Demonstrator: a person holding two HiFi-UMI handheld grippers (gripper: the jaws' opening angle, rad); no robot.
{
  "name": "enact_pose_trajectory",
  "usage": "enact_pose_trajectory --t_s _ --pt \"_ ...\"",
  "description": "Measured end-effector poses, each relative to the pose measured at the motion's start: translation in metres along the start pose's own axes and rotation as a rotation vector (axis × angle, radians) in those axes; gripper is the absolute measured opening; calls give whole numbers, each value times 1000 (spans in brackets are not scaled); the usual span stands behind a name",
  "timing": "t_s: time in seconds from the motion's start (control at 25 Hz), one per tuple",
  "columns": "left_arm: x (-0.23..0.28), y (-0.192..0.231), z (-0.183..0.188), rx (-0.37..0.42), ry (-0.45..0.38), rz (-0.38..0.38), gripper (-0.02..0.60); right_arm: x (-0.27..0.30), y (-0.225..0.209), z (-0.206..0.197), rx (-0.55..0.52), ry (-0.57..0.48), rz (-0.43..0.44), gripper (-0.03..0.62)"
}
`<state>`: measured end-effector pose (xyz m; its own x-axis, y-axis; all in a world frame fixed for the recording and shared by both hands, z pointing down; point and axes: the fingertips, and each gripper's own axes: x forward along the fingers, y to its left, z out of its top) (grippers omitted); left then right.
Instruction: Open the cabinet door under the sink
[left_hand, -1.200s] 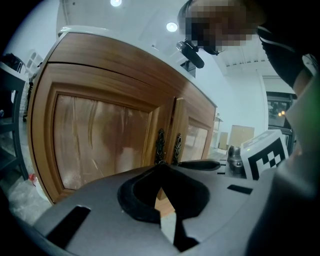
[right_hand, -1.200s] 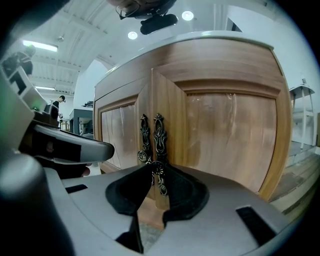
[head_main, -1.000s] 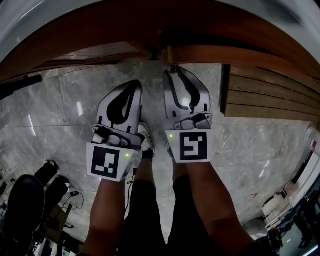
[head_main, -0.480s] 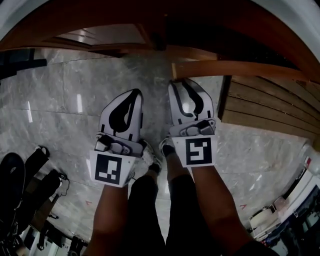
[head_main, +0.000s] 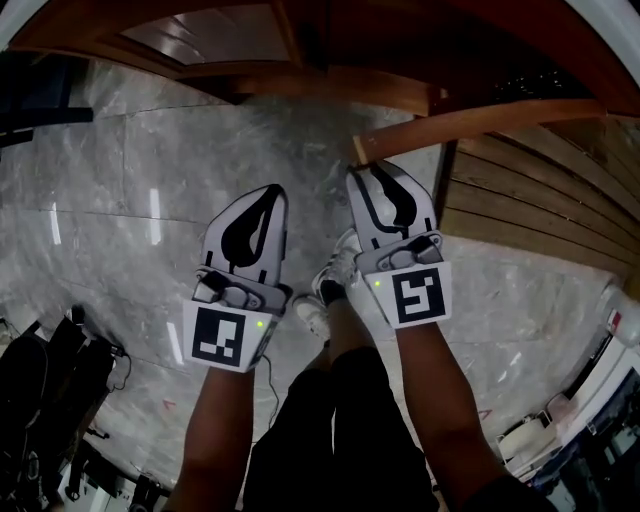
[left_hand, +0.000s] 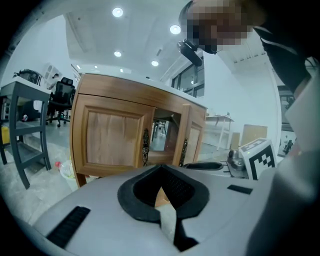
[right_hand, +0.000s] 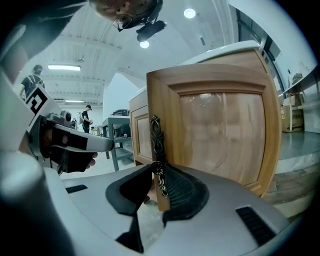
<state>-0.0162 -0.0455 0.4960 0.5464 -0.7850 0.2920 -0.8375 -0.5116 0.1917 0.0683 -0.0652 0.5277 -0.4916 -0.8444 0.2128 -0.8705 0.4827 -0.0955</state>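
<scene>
At the free edge of the cabinet door (right_hand: 220, 135), your right gripper (right_hand: 159, 172) has its jaws partly closed on the door's edge, with the ornate metal handle (right_hand: 156, 145) between the pads. In the head view, the door stands angled out from the front of the cabinet (left_hand: 120, 92) above the marble floor (head_main: 150, 180), with the right gripper's tip at its outer corner. Your left gripper (head_main: 272, 192) is just beside the right one, clear of the door, with its jaws together and holding nothing.
</scene>
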Motion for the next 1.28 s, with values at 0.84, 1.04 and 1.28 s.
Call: enact_pose_trajectory --t_s 0.84,1.04,1.28 --pt "-66 -107 -28 29 10 -23 15 -132 -13 -23 -73 21 199 92" --pt "-57 -133 -40 8 21 -3 15 -162 -28 -25 -78 4 254 92" --pt "-38 -153 -50 8 41 -3 15 -193 -56 -34 -68 -2 256 94"
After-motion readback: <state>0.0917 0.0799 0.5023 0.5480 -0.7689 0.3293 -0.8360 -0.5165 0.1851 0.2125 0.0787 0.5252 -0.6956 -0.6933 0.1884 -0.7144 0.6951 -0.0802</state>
